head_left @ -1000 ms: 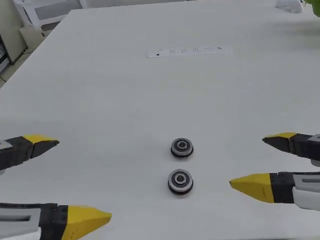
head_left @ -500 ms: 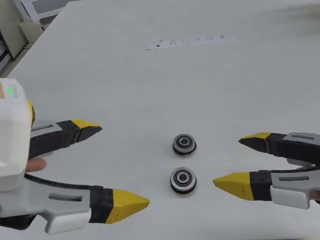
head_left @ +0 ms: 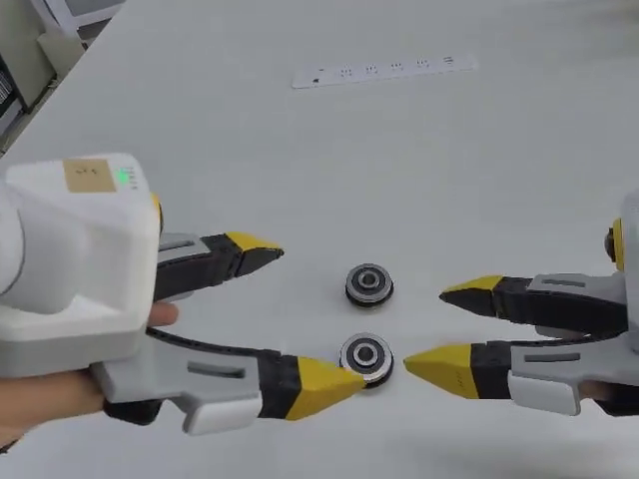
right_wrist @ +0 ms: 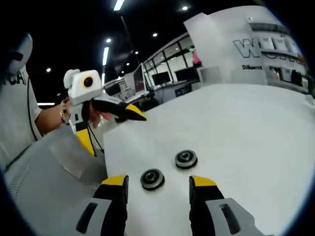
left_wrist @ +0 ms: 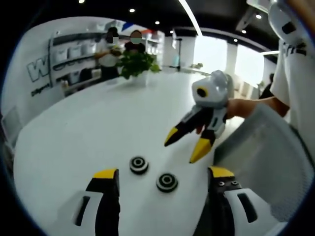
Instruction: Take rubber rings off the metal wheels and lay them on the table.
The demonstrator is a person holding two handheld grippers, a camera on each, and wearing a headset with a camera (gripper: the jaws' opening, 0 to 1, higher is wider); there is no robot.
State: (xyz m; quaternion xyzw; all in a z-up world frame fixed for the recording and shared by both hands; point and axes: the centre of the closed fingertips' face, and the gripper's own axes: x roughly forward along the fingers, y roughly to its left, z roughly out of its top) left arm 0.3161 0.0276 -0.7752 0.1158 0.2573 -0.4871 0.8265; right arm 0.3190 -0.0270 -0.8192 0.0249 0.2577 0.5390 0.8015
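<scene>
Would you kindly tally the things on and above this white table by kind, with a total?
Small round metal wheels with black rubber rings: 2
Long white power strip: 1
Yellow-tipped handheld grippers, jaws apart: 2, the left gripper and the right gripper
Total: 5

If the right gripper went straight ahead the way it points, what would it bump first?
Most likely the nearer metal wheel, just ahead between the open jaws of the right gripper; the other wheel lies farther on. Depth is unclear.
</scene>
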